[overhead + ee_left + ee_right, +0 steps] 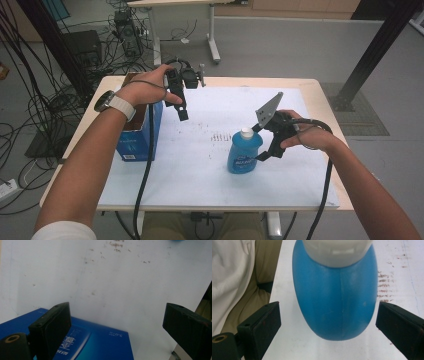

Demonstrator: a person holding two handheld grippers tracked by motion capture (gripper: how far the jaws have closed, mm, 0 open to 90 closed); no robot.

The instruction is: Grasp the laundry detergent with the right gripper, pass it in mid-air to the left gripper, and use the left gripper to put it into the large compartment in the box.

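Fingers of the right gripper spread wide around the blue bottle, untouched; left gripper wide too.

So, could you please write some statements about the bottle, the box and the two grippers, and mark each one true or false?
1. The blue bottle stands upright on the white sheet. True.
2. The right gripper is shut on the bottle. False: its jaws are open, with gaps on both sides.
3. The left gripper is open and holds nothing. True.
4. The blue box lies right of the bottle. False: it is to its left.
5. The bottle's cap is red. False: it is white.
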